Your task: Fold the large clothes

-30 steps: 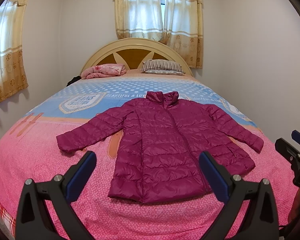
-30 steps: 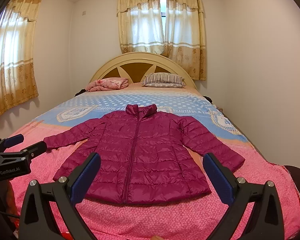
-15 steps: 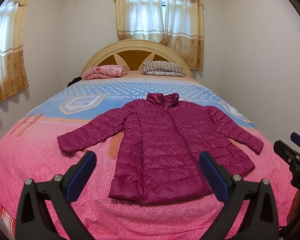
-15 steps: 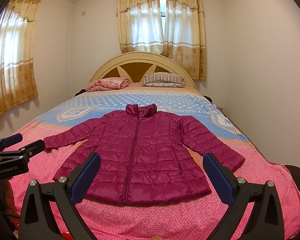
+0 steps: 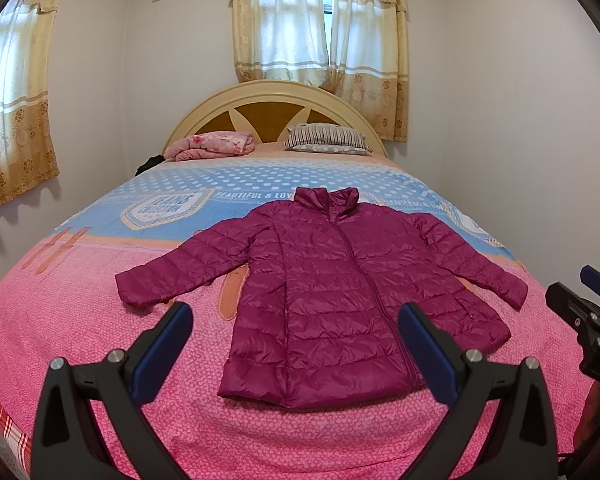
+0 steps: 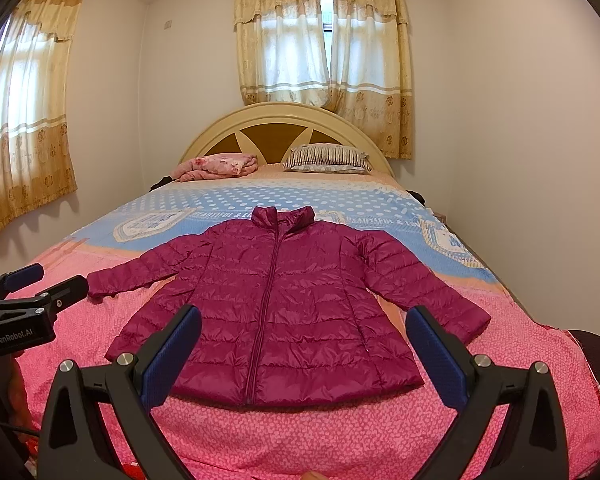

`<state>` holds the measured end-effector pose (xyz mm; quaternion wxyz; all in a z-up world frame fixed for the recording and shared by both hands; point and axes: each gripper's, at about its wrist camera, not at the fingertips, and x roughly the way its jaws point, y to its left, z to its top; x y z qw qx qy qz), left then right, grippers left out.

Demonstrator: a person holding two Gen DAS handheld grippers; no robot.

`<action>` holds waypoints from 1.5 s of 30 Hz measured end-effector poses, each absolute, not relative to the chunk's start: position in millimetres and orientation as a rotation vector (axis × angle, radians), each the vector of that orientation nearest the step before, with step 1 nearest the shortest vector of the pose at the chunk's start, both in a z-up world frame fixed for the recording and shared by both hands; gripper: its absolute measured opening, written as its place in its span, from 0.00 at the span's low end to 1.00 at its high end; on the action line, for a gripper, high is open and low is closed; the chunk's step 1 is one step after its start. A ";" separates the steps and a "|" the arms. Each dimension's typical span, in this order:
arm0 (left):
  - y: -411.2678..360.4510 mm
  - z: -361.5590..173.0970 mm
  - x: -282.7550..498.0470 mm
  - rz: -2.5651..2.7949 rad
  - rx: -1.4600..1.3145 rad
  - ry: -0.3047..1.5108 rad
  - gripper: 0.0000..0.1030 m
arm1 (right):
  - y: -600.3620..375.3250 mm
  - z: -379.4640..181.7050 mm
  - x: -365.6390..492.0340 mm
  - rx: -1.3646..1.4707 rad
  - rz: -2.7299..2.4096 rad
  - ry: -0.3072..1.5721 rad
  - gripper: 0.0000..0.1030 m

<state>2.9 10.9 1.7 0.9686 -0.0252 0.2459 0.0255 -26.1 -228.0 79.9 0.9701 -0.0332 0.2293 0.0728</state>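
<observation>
A magenta quilted puffer jacket (image 5: 332, 280) (image 6: 276, 304) lies flat on the bed, zipped, collar toward the headboard, both sleeves spread outward. My left gripper (image 5: 296, 332) hovers open above the bed's near end, facing the jacket's hem, with nothing between its blue pads. My right gripper (image 6: 304, 336) is also open and empty, held over the hem from slightly further right. Each gripper shows at the edge of the other's view: the right gripper (image 5: 588, 304) and the left gripper (image 6: 32, 288).
The bed (image 5: 80, 320) has a pink and blue cover. A folded pink blanket (image 5: 212, 146) and a striped pillow (image 5: 326, 140) lie by the curved headboard (image 6: 268, 120). White walls stand close on both sides; curtained windows are behind and to the left.
The left wrist view has tilted slightly downward, so the jacket sits a little lower in it. The right wrist view is almost unchanged. Both grippers stay open.
</observation>
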 end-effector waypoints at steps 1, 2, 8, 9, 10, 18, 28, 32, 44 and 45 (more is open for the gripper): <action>11.0 1.7 3.0 0.052 -0.052 0.497 1.00 | -227.5 80.0 -26.3 -0.067 0.147 0.463 0.99; 11.0 1.8 3.2 0.051 -0.052 0.497 1.00 | -227.9 79.9 -26.2 -0.067 0.148 0.463 0.99; 10.9 1.9 3.4 0.051 -0.052 0.497 1.00 | -228.2 79.8 -26.2 -0.067 0.148 0.464 0.99; 11.1 1.8 2.9 0.051 -0.052 0.496 1.00 | -228.5 79.5 -26.0 -0.066 0.148 0.463 0.99; 11.2 1.8 3.0 0.051 -0.052 0.496 1.00 | -228.2 79.8 -26.3 -0.066 0.148 0.463 0.99; 12.5 1.6 4.4 0.054 -0.050 0.496 1.00 | -227.3 78.2 -27.1 -0.068 0.148 0.469 0.99; 14.3 0.7 4.1 0.054 -0.051 0.497 1.00 | -225.4 73.9 -27.2 -0.069 0.150 0.476 0.99; 18.2 -1.8 4.4 0.055 -0.054 0.500 1.00 | -225.3 69.5 -24.8 -0.067 0.152 0.486 0.99; 12.7 -23.5 27.3 0.061 -0.026 0.545 1.00 | -237.1 32.1 8.6 -0.075 0.148 0.578 0.99; 11.4 -26.7 31.8 0.059 -0.020 0.550 1.00 | -242.5 25.8 14.9 -0.067 0.138 0.597 0.99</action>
